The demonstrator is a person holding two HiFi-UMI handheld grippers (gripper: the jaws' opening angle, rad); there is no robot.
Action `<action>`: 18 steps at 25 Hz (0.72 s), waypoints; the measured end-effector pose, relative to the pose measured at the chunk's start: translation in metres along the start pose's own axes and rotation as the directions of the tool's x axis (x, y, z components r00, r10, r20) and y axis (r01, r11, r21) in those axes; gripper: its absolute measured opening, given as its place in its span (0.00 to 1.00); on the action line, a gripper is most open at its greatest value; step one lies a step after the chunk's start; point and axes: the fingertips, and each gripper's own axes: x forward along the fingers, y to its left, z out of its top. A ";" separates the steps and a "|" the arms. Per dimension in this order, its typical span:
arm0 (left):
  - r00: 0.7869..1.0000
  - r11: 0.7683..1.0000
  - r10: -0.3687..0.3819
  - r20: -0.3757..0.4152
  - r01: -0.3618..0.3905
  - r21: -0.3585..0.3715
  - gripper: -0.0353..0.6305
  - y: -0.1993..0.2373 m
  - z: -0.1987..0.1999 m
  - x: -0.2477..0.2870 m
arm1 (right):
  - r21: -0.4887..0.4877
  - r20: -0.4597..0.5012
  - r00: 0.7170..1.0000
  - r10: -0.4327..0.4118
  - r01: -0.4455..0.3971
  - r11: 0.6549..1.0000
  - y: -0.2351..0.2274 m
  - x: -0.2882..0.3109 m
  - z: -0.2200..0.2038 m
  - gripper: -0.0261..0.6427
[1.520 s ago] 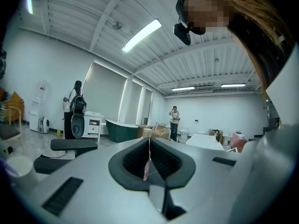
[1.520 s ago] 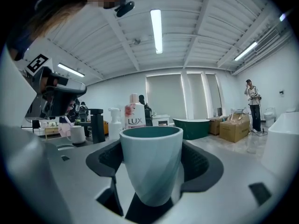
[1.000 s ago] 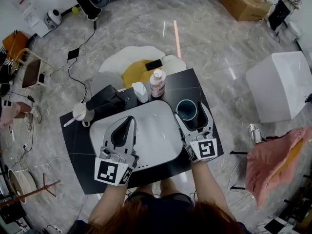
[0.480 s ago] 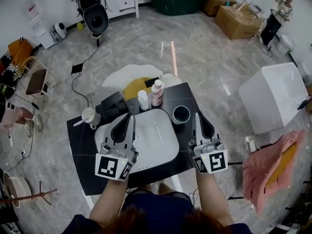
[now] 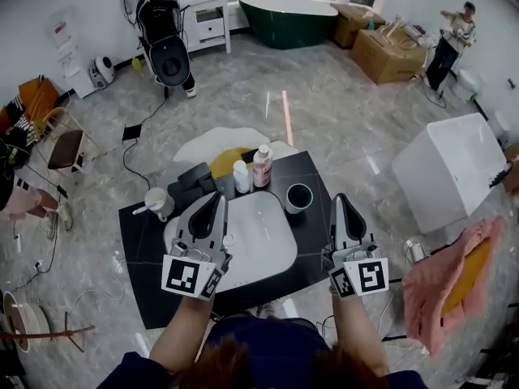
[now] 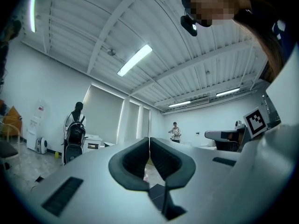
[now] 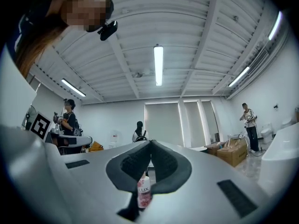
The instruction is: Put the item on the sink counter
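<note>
step: looks basically done | cup (image 5: 299, 197) upright on the black counter surface (image 5: 142, 250), just right of the basin (image 5: 255, 241) | left gripper (image 5: 216, 198) and right gripper (image 5: 338, 198) fingers pressed together, empty, clear of cup | next: probably nothing.

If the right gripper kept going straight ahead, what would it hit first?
Likely the pink bottle, seen dead ahead, low beyond the right gripper's shut jaws. The gripper seems tilted upward, though, so it might pass over it.
</note>
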 end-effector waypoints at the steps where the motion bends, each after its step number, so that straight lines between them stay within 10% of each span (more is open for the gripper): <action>1: 1.000 1.000 -0.001 0.002 0.001 0.002 0.09 0.000 0.002 -0.001 | 0.001 0.002 1.000 -0.002 0.002 1.000 0.001 -0.001 0.002 0.06; 18: 1.000 1.000 -0.029 0.005 0.029 0.004 0.09 -0.007 0.006 0.004 | 0.027 -0.002 1.000 -0.030 0.030 0.999 -0.003 -0.007 0.009 0.06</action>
